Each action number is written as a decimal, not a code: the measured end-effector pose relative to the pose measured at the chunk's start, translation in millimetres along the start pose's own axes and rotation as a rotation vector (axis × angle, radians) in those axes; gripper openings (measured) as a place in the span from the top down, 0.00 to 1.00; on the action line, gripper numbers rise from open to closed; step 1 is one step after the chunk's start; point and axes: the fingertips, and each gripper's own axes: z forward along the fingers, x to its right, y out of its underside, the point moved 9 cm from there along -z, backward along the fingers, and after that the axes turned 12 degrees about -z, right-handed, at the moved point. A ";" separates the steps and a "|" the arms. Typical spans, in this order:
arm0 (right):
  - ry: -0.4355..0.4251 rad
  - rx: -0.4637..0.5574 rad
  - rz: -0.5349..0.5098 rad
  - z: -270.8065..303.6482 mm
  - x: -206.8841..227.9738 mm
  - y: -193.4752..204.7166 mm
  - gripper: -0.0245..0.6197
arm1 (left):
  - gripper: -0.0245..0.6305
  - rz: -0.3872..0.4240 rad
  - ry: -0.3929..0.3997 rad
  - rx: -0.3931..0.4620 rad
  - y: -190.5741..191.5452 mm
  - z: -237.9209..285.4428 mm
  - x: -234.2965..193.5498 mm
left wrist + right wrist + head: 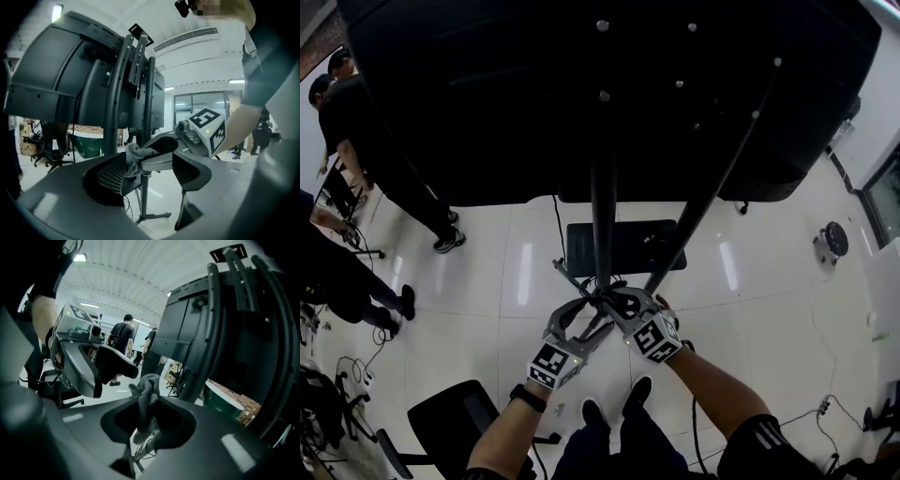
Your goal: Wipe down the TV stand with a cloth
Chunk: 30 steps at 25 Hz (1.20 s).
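Right gripper [149, 403] fingers pinch cloth [147, 383]: soft, light, floppy; hold bunched part. Left gripper [150, 171] fingers apart. TV stand pole [602, 216] hard.

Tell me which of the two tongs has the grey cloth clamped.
The right tongs: they are shut on the grey terry cloth, which bunches above their tips. The left tongs stand open, clamping nothing.
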 end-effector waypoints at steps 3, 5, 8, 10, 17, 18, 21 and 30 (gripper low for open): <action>0.086 0.047 0.018 -33.1 18.9 -42.9 0.85 | 0.45 0.060 0.017 0.068 -44.7 -12.5 14.7; 0.144 0.073 0.064 -56.2 34.0 -68.3 0.85 | 0.45 0.096 0.020 0.114 -75.2 -21.9 25.0; 0.229 0.112 0.136 -92.8 54.3 -101.4 0.85 | 0.45 0.100 0.033 0.152 -115.7 -38.3 43.7; 0.275 0.131 0.150 -115.7 64.3 -118.7 0.85 | 0.45 0.100 0.053 0.199 -136.7 -44.1 53.7; 0.401 0.194 0.090 -175.2 98.0 -164.0 0.85 | 0.45 0.160 0.132 0.267 -187.7 -49.0 91.9; 0.413 0.206 0.075 -183.3 103.8 -169.2 0.85 | 0.45 0.173 0.135 0.276 -194.3 -49.5 96.5; 0.438 0.245 0.028 -205.7 125.5 -182.4 0.85 | 0.45 0.210 0.132 0.306 -214.7 -46.9 106.8; 0.419 0.304 -0.081 -254.1 179.1 -185.3 0.85 | 0.45 0.224 0.099 0.393 -253.9 -3.0 138.6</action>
